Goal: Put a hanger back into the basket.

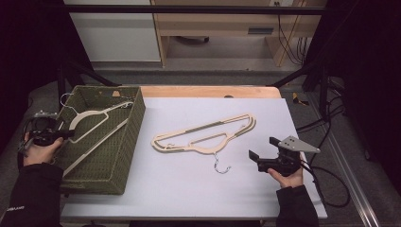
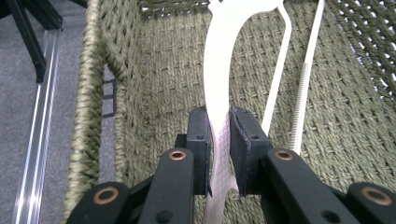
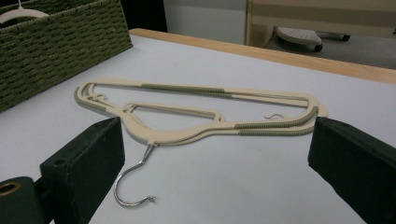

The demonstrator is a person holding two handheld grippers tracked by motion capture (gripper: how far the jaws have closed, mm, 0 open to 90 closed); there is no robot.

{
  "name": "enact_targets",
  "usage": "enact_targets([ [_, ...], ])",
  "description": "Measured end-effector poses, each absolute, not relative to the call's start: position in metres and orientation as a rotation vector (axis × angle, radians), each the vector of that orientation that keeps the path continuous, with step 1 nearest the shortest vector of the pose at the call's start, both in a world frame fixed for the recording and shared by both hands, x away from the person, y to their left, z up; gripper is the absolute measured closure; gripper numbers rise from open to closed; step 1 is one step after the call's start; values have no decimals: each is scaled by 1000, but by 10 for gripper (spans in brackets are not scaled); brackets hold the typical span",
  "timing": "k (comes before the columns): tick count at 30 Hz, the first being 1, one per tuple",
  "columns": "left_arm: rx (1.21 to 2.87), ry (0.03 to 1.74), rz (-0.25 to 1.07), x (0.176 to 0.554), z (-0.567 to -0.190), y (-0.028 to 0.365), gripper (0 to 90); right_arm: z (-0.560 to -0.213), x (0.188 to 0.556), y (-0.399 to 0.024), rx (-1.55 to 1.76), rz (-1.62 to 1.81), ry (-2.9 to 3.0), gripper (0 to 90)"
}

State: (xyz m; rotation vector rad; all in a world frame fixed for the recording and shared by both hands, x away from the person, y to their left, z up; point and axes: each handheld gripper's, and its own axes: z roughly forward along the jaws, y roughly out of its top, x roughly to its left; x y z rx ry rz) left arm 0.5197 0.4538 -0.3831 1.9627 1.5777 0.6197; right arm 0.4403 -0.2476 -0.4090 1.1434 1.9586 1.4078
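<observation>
One hanger (image 2: 219, 70) clamped in left gripper (image 2: 219, 140) (over basket (image 1: 135, 123)), right gripper (image 3: 217, 154) wide open.

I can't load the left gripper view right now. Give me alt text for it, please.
The left gripper is shut on the cream hanger, its two black jaws pinching the hanger's flat curved arm from both sides. The hanger runs up and away over the woven floor of the green basket, whose braided rim stands at the left.

Stacked hangers (image 3: 201, 112) on the table hide how many lie there; the basket (image 3: 56, 42) runs off the frame's left edge.
</observation>
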Motion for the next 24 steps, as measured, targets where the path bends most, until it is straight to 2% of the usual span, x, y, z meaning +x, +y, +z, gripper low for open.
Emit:
enact_targets([
  [6,1993,1683,571,525,-392,455,755,-409,440,-248,1139,1411,1957,43],
  [11,1973,1688,567,525,-392,455,752,-409,440,-248,1139,1409,1957,43],
  [18,1965,1682,571,521,-383,454,671,-408,440,-249,1142,1414,1945,42],
  [24,1908,1589,663,507,-360,447,572,-406,438,-249,1139,1422,1940,43],
])
